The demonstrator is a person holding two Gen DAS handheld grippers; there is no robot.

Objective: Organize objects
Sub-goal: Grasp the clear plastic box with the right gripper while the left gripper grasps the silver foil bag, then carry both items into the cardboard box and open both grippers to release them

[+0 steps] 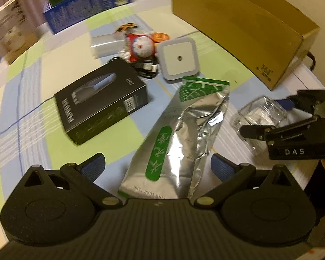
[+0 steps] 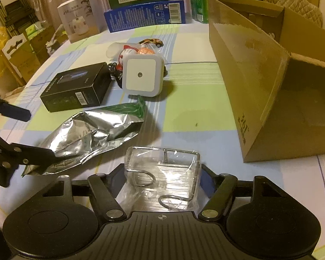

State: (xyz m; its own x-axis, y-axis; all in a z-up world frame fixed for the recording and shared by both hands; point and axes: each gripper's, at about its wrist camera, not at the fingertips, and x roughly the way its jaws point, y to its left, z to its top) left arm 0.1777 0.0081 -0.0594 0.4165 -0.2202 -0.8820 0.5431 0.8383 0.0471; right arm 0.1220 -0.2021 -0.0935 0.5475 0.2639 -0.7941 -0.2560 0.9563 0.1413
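Observation:
A crumpled silver foil bag (image 1: 179, 130) with green labels lies on the checked tablecloth (image 1: 32, 82). My left gripper (image 1: 158, 166) is open, its blue pads (image 1: 93, 166) wide apart on either side of the bag's near end. A clear plastic box (image 2: 162, 173) with metal hooks fills the gap between the fingers of my right gripper (image 2: 162, 179), which is shut on it. In the left wrist view the right gripper (image 1: 268, 114) shows at the right edge, around the clear box (image 1: 257, 112). The left gripper (image 2: 32, 134) shows at the right wrist view's left edge, beside the foil bag (image 2: 93, 134).
A black product box (image 1: 101, 104), a white square night light (image 1: 178, 59), a black cable (image 1: 145, 69), a red and white toy (image 1: 140, 47) and a toy car (image 2: 151, 41) lie further back. A large open cardboard box (image 2: 260, 86) stands at the right. Cartons (image 2: 145, 15) line the far edge.

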